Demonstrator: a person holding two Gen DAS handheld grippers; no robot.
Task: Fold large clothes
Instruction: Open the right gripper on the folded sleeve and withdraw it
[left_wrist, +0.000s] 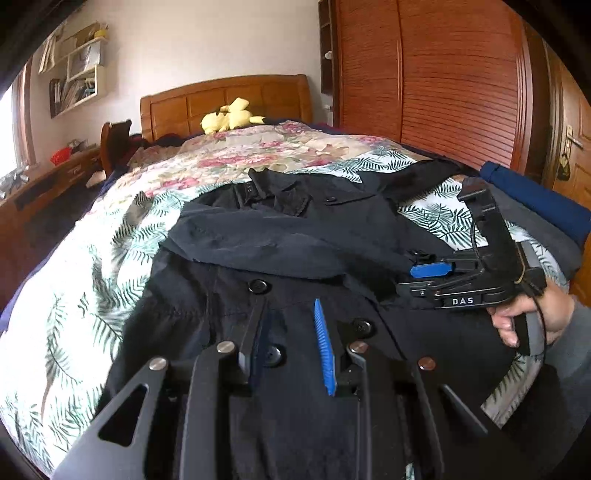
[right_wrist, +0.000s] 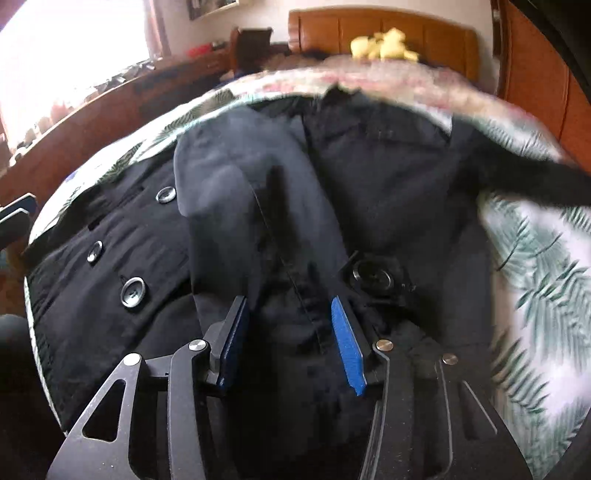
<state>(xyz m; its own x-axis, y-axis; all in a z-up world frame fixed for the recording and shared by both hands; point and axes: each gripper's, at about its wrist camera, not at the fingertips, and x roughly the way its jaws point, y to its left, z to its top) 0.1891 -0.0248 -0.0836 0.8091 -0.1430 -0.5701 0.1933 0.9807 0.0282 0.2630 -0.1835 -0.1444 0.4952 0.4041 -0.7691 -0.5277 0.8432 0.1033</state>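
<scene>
A large black double-breasted coat (left_wrist: 184, 295) lies spread on the bed. One sleeve (left_wrist: 277, 240) is folded across its chest. My left gripper (left_wrist: 288, 301) hovers low over the buttoned front, jaws narrowly apart, a button (left_wrist: 273, 354) showing in the gap; it is open. My right gripper (right_wrist: 288, 301) is open over the sleeve (right_wrist: 229, 192) end, with dark cloth lying loose between its blue pads (right_wrist: 347, 343) and a cuff buckle (right_wrist: 373, 277) just to its right. The left wrist view shows the right gripper (left_wrist: 424, 273) and the hand (left_wrist: 528, 317) holding it.
The bed has a leaf-print sheet (left_wrist: 74, 295) and a floral quilt (left_wrist: 240, 155), with a yellow plush toy (left_wrist: 229, 116) at the headboard. Folded blue cloth (left_wrist: 535, 195) lies at the right edge. A wooden wardrobe (left_wrist: 443, 92) stands right, a desk (left_wrist: 44, 177) left.
</scene>
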